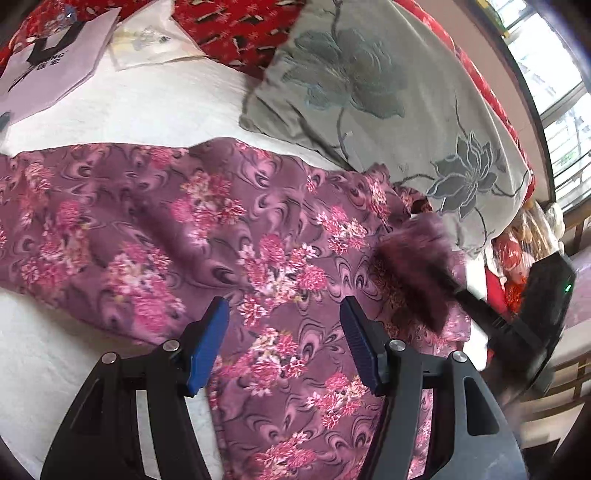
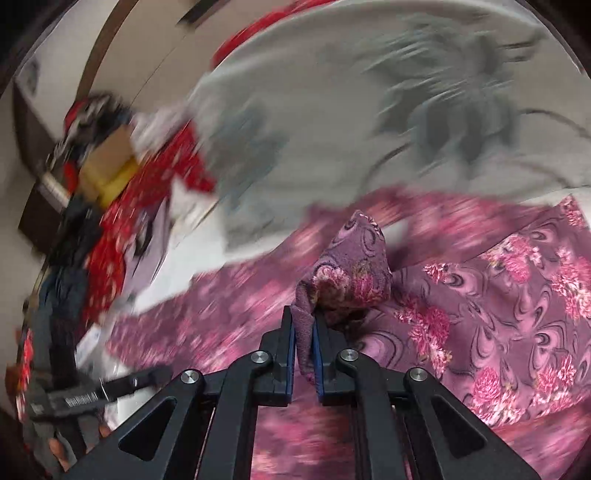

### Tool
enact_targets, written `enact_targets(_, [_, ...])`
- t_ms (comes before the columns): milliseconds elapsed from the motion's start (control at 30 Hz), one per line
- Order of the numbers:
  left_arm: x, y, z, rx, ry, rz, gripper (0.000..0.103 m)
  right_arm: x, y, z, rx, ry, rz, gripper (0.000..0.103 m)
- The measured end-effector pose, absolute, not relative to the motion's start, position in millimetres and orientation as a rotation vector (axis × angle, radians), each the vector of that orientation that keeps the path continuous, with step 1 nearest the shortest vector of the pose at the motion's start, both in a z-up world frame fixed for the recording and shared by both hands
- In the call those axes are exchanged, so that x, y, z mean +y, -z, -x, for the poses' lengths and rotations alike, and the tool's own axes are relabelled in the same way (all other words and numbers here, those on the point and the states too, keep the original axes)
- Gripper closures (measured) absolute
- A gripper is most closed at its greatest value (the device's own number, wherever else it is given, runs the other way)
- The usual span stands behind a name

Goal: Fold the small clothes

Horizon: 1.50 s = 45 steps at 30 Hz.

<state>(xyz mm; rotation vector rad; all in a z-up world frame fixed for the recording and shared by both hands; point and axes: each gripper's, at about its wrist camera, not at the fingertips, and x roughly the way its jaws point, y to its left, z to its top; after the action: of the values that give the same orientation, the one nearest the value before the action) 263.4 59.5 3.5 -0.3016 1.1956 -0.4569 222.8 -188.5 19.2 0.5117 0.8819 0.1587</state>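
Bed (image 1: 122,110): covered in a white sheet, filling most of both views.
Window (image 1: 561,92): barred, bright, at the far right edge.
Pillow (image 1: 376,92): grey with flowers, lay against red bedding (image 1: 236,29).
Garment (image 1: 184,221): purple floral, spread across the sheet below the pillow.
Papers (image 1: 55,62): lay near the bed's far corner.
Left gripper (image 1: 284,339): hovered over the garment, jaws apart, nothing between.
Right gripper (image 2: 303,347): narrow, pinching a raised fold of the garment.
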Motion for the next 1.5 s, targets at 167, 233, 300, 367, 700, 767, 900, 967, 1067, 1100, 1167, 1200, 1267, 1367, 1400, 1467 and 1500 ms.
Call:
enact_targets(167, [58.6,-1.9,-257.2,1.219,0.493,0.321,0.042,-135.5,12.9,-213.1,1.038,-0.254,-0.484,0.078])
enact_targets(233, [46.9,1.5,-252.2,1.243,0.536,0.333,0.042,-130.7,15.8,-195.2,1.065,-0.295,-0.477,0.078])
enact_targets(300, [32.4,5.0,-247.9,1.261,0.569,0.328,0.042,-139.6,9.4,-174.3,1.031,-0.289,-0.468,0.077])
enact_targets(367, [10.7,12.6,-245.6,1.290,0.601,0.312,0.042,-167.1,4.5,-150.2,0.993,-0.227,-0.475,0.072])
enact_targets(700, [-35.6,20.8,-265.0,1.278,0.474,0.385,0.098,-337.4,-3.3,-69.5,0.873,0.148,-0.621,0.069])
enact_targets(767, [-25.2,4.9,-260.4,1.217,0.468,0.395,0.098,-372.3,-1.7,-56.8,0.837,0.222,-0.664,0.067])
enact_targets(900, [-2.2,-17.1,-249.9,1.132,0.413,0.341,0.098,-417.3,18.9,-55.1,0.813,0.297,-0.773,0.064])
enact_targets(967, [3.3,-11.5,-252.1,1.163,0.406,0.327,0.098,-424.3,33.5,-66.7,0.827,0.276,-0.830,0.064])
enact_targets(1067, [5.5,0.2,-256.9,1.211,0.387,0.328,0.098,-423.6,55.8,-87.4,0.866,0.187,-0.913,0.064])
enact_targets(1100, [4.5,2.2,-257.0,1.214,0.381,0.326,0.098,-415.9,58.9,-95.2,0.881,0.136,-0.914,0.073])
enact_targets(1167, [1.7,9.7,-255.6,1.222,0.371,0.310,0.097,-401.0,48.2,-98.7,0.871,0.161,-0.797,0.090])
enact_targets(1200, [-0.1,17.5,-256.0,1.241,0.355,0.287,0.097,-398.5,42.2,-94.7,0.833,0.174,-0.761,0.090])
enact_targets(1267, [-4.1,37.0,-258.0,1.302,0.318,0.237,0.089,-396.5,42.7,-85.7,0.795,0.203,-0.752,0.090])
enact_targets(1367, [7.9,33.6,-253.0,1.302,0.327,0.304,0.089,-396.9,58.6,-84.0,0.886,0.233,-0.724,0.091])
enact_targets(1400, [14.8,23.1,-247.4,1.273,0.337,0.334,0.089,-395.9,51.2,-80.8,0.880,0.252,-0.712,0.085])
enact_targets(1467, [22.6,1.8,-237.4,1.191,0.358,0.372,0.089,-390.5,34.2,-75.0,0.846,0.283,-0.670,0.081])
enact_targets(1500, [21.5,-6.4,-235.8,1.168,0.370,0.373,0.087,-383.8,21.5,-72.4,0.808,0.263,-0.645,0.081])
